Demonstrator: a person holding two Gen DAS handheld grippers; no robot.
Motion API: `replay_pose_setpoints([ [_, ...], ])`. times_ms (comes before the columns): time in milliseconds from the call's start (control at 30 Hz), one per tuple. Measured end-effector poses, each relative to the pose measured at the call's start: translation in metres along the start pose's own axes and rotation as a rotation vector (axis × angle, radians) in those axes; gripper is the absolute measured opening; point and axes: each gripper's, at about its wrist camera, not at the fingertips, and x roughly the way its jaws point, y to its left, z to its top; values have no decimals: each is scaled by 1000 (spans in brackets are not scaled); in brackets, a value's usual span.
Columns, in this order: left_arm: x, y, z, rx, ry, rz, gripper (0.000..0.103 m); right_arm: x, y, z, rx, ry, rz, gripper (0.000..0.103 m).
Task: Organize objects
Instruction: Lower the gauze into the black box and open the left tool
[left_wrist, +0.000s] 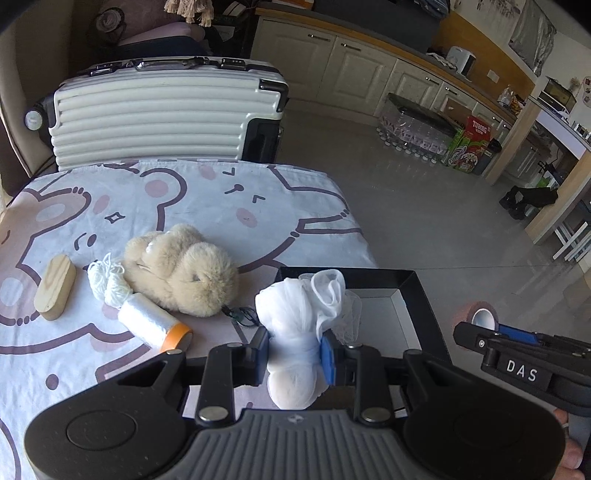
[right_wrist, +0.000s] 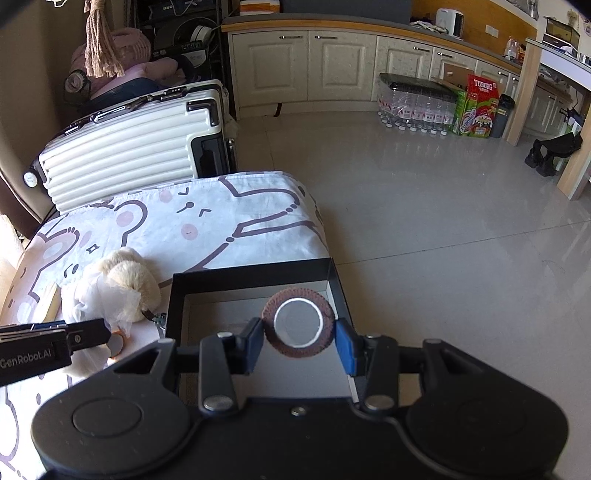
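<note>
My left gripper (left_wrist: 294, 350) is shut on a white mesh bundle (left_wrist: 301, 325) and holds it up beside the left wall of a black box (left_wrist: 424, 295). My right gripper (right_wrist: 299, 341) is shut on a brown tape roll (right_wrist: 298, 322) and holds it over the open black box (right_wrist: 251, 275). On the bear-print cloth lie a beige plush toy (left_wrist: 184, 269), a white roll with an orange end (left_wrist: 155, 323), a tangle of white string (left_wrist: 105, 280) and a wooden block (left_wrist: 55, 288). The right gripper with its tape roll (left_wrist: 484, 317) also shows in the left wrist view.
A ribbed white suitcase (left_wrist: 166, 114) stands behind the table. The table's right edge drops to a grey tiled floor (right_wrist: 443, 221). Cabinets, bottled water packs (right_wrist: 417, 107) and a Tuborg carton (right_wrist: 478, 107) line the far wall.
</note>
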Motion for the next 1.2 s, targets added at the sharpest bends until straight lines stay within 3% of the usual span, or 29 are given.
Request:
replay_pose_setpoints([
  [500, 46, -14, -12, -136, 125, -105, 30, 29, -15, -6, 66, 106, 34, 43],
  [767, 69, -13, -17, -194, 181, -84, 30, 48, -15, -8, 74, 167, 39, 43],
  [1200, 94, -10, -21, -192, 246, -28, 31, 77, -18, -11, 111, 251, 58, 43],
])
